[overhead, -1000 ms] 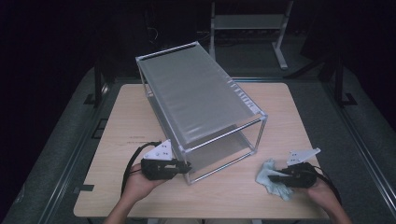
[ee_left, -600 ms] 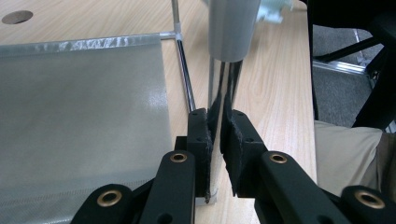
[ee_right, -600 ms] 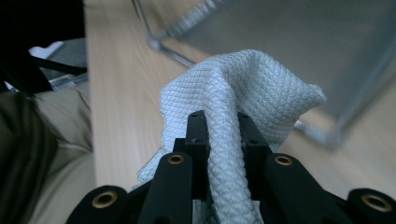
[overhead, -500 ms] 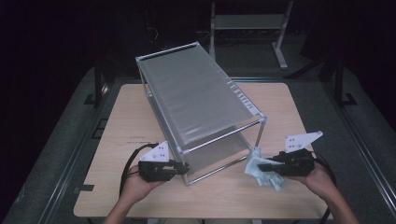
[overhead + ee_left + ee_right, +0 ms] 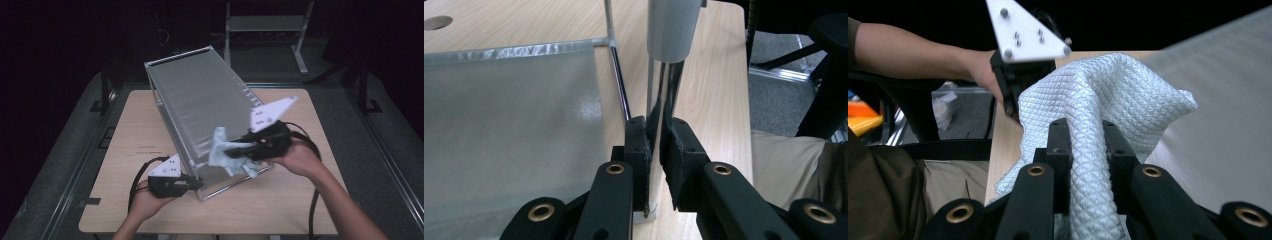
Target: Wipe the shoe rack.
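A tall silver box [image 5: 200,100] with ribbed panels and a metal frame lies slantwise on the wooden table [image 5: 135,130]. My left gripper [image 5: 197,184] is at its near left corner, shut on the frame's shiny upright post [image 5: 664,85]; its pads [image 5: 636,145] press the post from both sides. My right gripper [image 5: 231,149] is raised at the box's near right edge, shut on a pale quilted cloth [image 5: 220,150]. The cloth [image 5: 1108,95] drapes over the right gripper [image 5: 1083,130] and hangs against the ribbed panel. Beyond it the left gripper's grey plate [image 5: 1023,30] shows.
A metal stand [image 5: 265,25] is on the dark floor behind the table. Black rails run along both sides of the table. A dark chair base [image 5: 824,75] is off the table's edge beside the person's lap.
My right gripper has risen from the table's front right and swung left, carrying the cloth up to the box's near edge. The left gripper has stayed on the post.
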Demonstrator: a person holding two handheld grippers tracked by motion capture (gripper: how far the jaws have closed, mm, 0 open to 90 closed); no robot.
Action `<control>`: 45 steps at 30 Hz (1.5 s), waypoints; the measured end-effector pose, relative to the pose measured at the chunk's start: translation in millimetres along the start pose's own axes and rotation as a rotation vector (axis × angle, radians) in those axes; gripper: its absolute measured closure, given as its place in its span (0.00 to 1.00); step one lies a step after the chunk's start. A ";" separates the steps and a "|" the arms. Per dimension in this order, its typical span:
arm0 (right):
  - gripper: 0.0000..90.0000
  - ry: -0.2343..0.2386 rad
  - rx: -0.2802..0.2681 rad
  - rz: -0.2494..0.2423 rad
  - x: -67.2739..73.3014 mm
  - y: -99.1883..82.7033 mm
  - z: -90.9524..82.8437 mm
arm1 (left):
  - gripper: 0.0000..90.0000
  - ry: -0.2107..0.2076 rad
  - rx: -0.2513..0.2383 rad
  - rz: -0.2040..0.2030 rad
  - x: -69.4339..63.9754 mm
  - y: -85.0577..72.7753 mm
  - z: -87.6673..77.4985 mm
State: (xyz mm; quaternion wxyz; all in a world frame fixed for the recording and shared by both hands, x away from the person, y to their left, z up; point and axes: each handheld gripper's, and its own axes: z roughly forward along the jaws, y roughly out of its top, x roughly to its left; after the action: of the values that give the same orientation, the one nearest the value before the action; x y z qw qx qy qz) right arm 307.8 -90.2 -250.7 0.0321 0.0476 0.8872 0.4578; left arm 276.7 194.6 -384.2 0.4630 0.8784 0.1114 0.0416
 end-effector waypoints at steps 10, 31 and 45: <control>0.87 0.007 0.136 0.015 -28.6 6.8 49.8 | 0.89 0.001 -0.012 0.004 -3.4 -3.4 -2.6; 0.87 -0.073 0.154 0.118 -48.5 -17.4 19.7 | 0.90 -0.009 -0.021 -0.007 -1.9 -4.7 -2.4; 0.87 -0.137 0.169 0.173 -63.7 -33.3 -1.4 | 0.90 -0.008 -0.033 -0.007 -2.1 -9.4 -6.7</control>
State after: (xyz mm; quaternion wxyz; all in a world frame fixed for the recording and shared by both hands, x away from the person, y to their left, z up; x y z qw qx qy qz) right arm 369.1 -117.8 -276.2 0.0488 0.1575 0.9110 0.3781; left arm 272.0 204.7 -388.1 0.4780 0.8704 0.1120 0.0382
